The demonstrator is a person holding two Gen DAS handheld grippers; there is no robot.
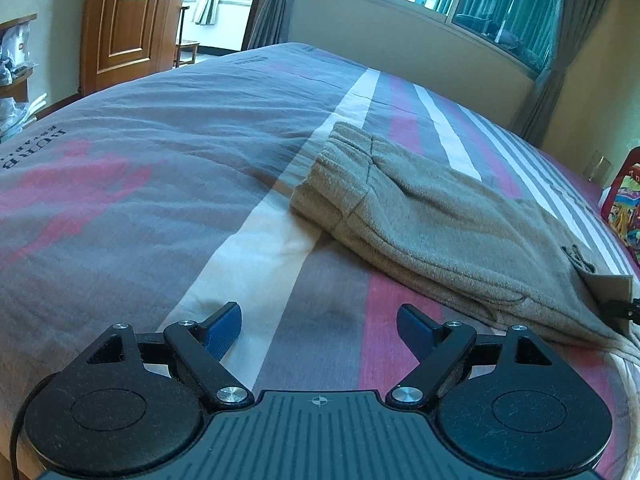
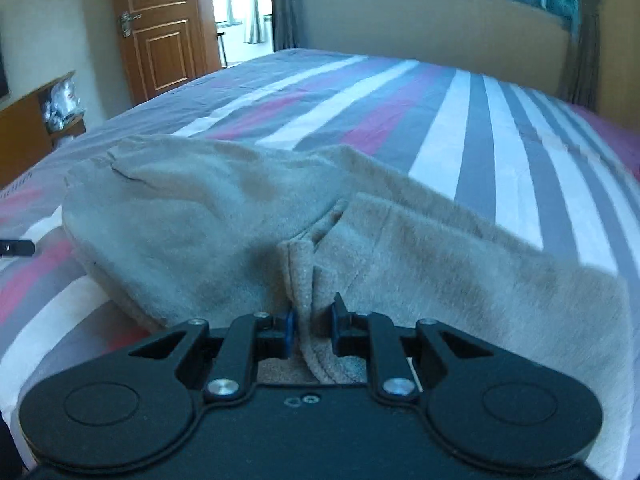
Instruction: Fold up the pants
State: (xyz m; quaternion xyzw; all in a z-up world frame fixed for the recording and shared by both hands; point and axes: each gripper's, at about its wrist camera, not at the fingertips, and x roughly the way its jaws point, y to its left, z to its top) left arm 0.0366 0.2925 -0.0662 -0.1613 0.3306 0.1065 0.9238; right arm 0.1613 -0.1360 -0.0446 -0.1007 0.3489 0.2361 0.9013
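Only right view shows right gripper (image 2: 312, 320) pinching pants (image 2: 192, 216) fold; left gripper (image 1: 320, 326) open, empty.

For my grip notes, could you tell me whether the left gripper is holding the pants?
No, the left gripper hangs open over the striped bedspread, beside the pants.

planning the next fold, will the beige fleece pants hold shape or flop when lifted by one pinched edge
Likely floppy: the beige fleece pants bunch and crease where the right gripper pinches a fold. Probably light, since a small pinch gathers them. Unlikely to slip: the fuzzy nap should cling to the striped bedsheet.
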